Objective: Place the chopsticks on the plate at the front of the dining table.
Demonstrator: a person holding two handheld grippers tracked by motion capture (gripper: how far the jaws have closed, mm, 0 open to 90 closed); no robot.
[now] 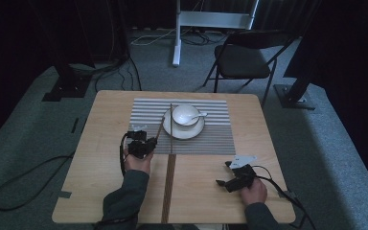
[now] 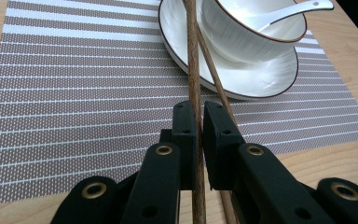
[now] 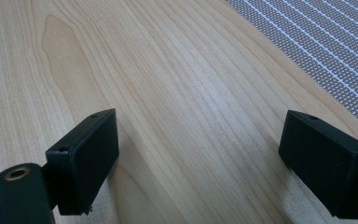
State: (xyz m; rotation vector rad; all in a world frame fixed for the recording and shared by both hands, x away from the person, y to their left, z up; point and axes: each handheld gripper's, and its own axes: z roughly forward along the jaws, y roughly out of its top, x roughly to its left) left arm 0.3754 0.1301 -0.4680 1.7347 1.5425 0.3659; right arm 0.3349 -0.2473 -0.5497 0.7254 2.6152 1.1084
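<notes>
One chopstick (image 2: 194, 70) is pinched between the nearly closed jaws of the left gripper (image 2: 199, 122), its far end leaning on the plate (image 2: 265, 84) rim beside the bowl (image 2: 256, 35); a second chopstick (image 2: 216, 84) crosses just under it and slants to the plate too. A white spoon (image 2: 289, 11) rests in the bowl. Plate and bowl sit on a striped mat (image 1: 143, 117) at the far middle of a pale wooden table (image 1: 100, 182). The right gripper (image 1: 230, 175) hovers near the table's near right corner, jaws wide apart and empty, well apart from the mat. Bare wood lies between the hands. Grey carpet surrounds the table, with a folding chair (image 1: 244, 60) beyond its far edge
</notes>
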